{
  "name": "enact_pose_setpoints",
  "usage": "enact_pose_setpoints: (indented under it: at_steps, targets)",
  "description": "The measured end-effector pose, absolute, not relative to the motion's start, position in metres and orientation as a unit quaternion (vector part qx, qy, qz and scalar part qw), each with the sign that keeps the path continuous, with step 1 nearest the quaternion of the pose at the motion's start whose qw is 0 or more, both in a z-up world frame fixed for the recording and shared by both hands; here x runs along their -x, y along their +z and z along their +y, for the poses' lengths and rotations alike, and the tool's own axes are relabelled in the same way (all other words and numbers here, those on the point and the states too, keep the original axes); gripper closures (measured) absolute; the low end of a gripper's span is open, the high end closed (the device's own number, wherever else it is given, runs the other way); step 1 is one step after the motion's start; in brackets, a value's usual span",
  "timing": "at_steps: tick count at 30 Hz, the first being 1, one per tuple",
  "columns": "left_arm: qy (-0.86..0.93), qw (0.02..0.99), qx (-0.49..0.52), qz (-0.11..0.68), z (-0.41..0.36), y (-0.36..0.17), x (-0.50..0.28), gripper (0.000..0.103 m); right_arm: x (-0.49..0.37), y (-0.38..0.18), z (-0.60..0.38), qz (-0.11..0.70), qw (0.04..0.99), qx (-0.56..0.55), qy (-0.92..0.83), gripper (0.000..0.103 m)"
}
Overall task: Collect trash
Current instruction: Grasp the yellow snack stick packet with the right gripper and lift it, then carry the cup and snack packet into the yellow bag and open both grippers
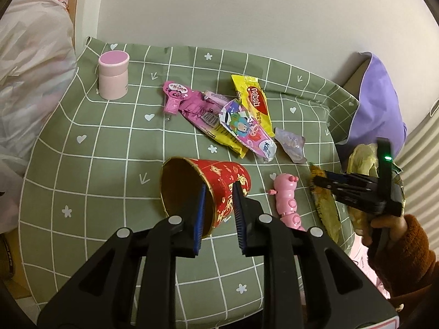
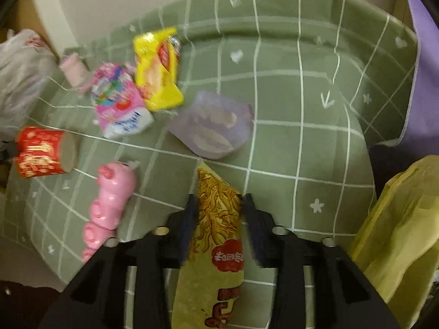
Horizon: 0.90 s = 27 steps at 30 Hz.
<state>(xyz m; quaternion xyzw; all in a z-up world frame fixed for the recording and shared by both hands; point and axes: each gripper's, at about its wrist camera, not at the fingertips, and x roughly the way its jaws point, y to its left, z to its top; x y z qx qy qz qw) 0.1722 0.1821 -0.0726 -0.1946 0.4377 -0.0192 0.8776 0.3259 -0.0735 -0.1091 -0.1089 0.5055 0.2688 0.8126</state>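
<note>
A red paper cup (image 1: pixel 219 192) lies on its side on the green checked cloth (image 1: pixel 109 164). My left gripper (image 1: pixel 218 192) is shut on the red cup's rim, one finger inside, one outside. The cup also shows in the right wrist view (image 2: pixel 41 152). My right gripper (image 2: pixel 218 205) straddles a yellow noodle snack bag (image 2: pixel 216 233) with the fingers apart beside it; it also shows in the left wrist view (image 1: pixel 318 181). A yellow wafer wrapper (image 1: pixel 255 101), pink wrappers (image 1: pixel 192 104), a colourful tissue pack (image 1: pixel 247 131) and a lilac packet (image 1: pixel 290 142) lie mid-table.
A pink lidded jar (image 1: pixel 113 74) stands at the back left. A pink pig toy (image 1: pixel 286 200) lies between the grippers. A white plastic bag (image 1: pixel 30 68) hangs left. A purple cloth (image 1: pixel 381 101) and a yellow-green bag (image 2: pixel 397 233) are at the right edge.
</note>
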Motion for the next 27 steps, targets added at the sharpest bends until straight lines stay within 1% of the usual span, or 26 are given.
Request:
enact_pose_setpoints:
  at_steps: [2, 9, 11, 12, 13, 15, 20, 27]
  targets:
    - [-0.014, 0.879, 0.189, 0.438, 0.181, -0.072, -0.175, 0.084, -0.317, -0.094, -0.079, 0.484, 0.823, 0.103, 0.279, 0.075]
    - [-0.02, 0.88, 0.165, 0.446, 0.169, -0.072, -0.192, 0.086, -0.293, -0.036, -0.105, 0.41, 0.861, 0.049, 0.295, 0.075]
    - [-0.027, 0.879, 0.16, 0.448, 0.164, -0.073, -0.196, 0.09, -0.29, -0.027, -0.107, 0.396, 0.868, 0.042, 0.297, 0.075]
    - [-0.03, 0.88, 0.157, 0.447, 0.16, -0.072, -0.198, 0.095, -0.289, -0.023, -0.109, 0.389, 0.871, 0.042, 0.296, 0.075]
    - [-0.033, 0.882, 0.154, 0.445, 0.157, -0.07, -0.199, 0.097, -0.286, -0.02, -0.111, 0.383, 0.874, 0.042, 0.295, 0.075]
    - [-0.043, 0.888, 0.144, 0.434, 0.15, -0.062, -0.201, 0.099, -0.282, -0.015, -0.115, 0.374, 0.88, 0.046, 0.291, 0.075]
    - [-0.071, 0.908, 0.106, 0.399, 0.129, -0.031, -0.209, 0.099, -0.277, -0.006, -0.125, 0.354, 0.891, 0.047, 0.278, 0.075]
    - [-0.132, 0.926, 0.057, 0.349, 0.083, 0.019, -0.224, 0.099, -0.266, 0.029, -0.157, 0.301, 0.921, 0.031, 0.247, 0.075]
